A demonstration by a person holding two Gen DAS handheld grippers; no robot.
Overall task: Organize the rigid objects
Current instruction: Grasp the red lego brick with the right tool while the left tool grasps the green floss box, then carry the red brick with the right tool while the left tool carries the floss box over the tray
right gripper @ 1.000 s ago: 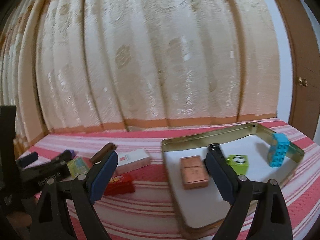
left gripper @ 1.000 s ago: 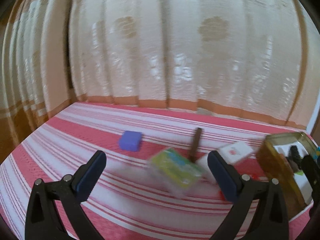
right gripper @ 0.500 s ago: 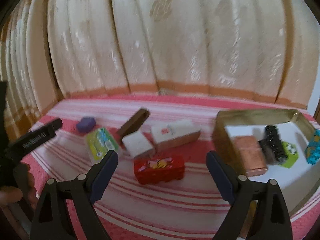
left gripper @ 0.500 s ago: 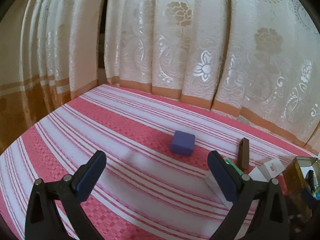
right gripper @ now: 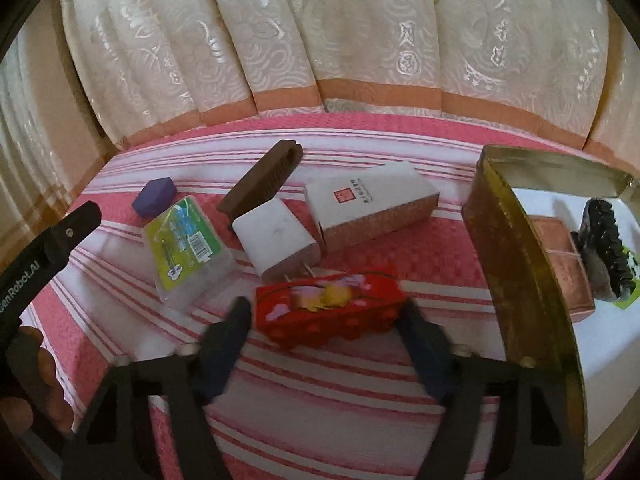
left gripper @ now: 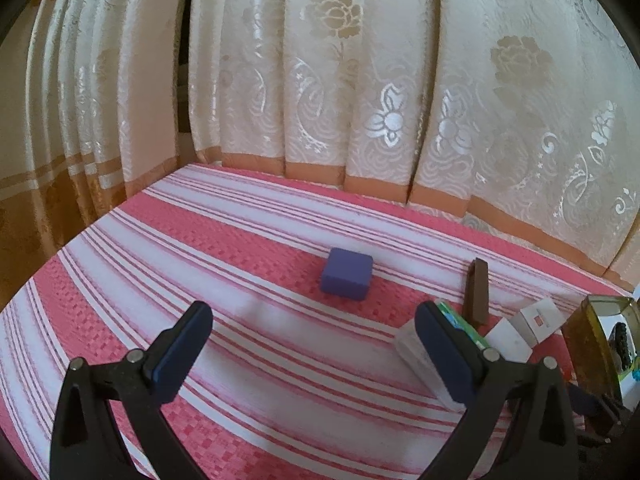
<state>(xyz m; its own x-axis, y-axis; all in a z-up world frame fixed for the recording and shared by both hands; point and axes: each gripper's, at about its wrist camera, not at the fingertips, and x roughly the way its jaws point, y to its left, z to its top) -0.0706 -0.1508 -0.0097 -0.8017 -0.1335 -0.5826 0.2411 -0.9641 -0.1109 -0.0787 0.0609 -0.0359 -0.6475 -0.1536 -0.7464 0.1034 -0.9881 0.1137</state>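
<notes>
On the pink striped cloth lie a purple block point(left gripper: 346, 274) point(right gripper: 154, 195), a brown bar point(left gripper: 476, 291) point(right gripper: 261, 181), a green-labelled clear box point(right gripper: 186, 240) point(left gripper: 460, 326), a white charger point(right gripper: 275, 239), a white and pink carton point(right gripper: 370, 204) and a red patterned brick point(right gripper: 328, 309). My right gripper point(right gripper: 322, 342) is open, with its fingers on either side of the red brick and not touching it. My left gripper point(left gripper: 312, 350) is open and empty, with the purple block ahead of it.
A gold tin point(right gripper: 516, 264) point(left gripper: 588, 336) stands at the right and holds a copper box point(right gripper: 560, 264), a black toothed piece point(right gripper: 604, 248) and a green tile. Curtains point(left gripper: 360, 80) hang behind the table. The left gripper's body point(right gripper: 44, 248) shows at the left of the right wrist view.
My right gripper has swung left from the tin, dropped lower and closed in around the red brick. My left gripper has swung left, away from the tin, towards the purple block.
</notes>
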